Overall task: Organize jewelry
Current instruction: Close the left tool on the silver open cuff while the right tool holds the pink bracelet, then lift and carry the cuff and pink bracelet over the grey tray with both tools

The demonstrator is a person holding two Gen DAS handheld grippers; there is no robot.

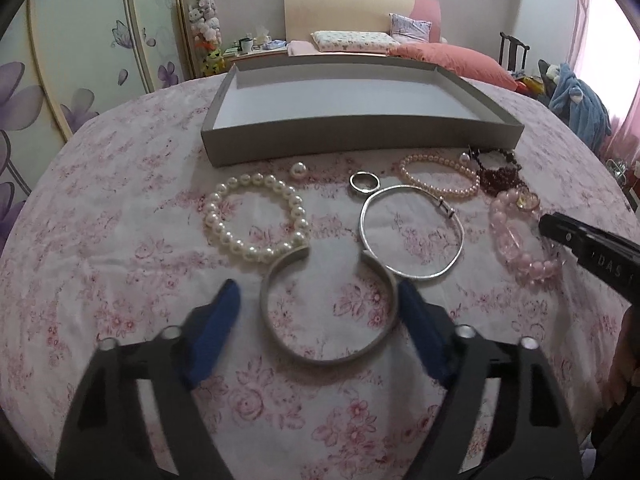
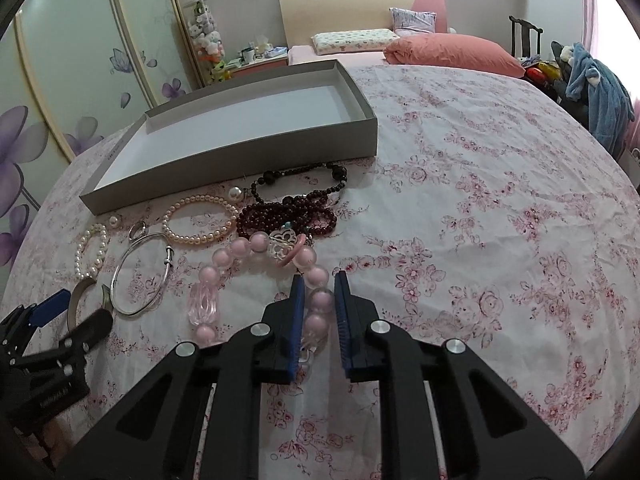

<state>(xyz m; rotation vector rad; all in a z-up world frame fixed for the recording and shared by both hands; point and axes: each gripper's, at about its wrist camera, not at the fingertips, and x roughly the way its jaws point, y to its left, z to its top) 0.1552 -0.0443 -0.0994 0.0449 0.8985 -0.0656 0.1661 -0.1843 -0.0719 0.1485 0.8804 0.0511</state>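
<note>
Silver cuff flat on floral cloth, lower centre of left-wrist view, straddled by L gripper, jaws apart, right pad at its rim. Pink bead bracelet, centre of right-wrist view, pinched by R gripper. Empty grey tray above, w/ pearls and bangle between.

Left gripper: we angle our black frame with blue pads downward, jaws apart, one pad either side of a grey open cuff bangle.
Right gripper: our blue pads pinch a pink bead bracelet, tilted down.
</note>
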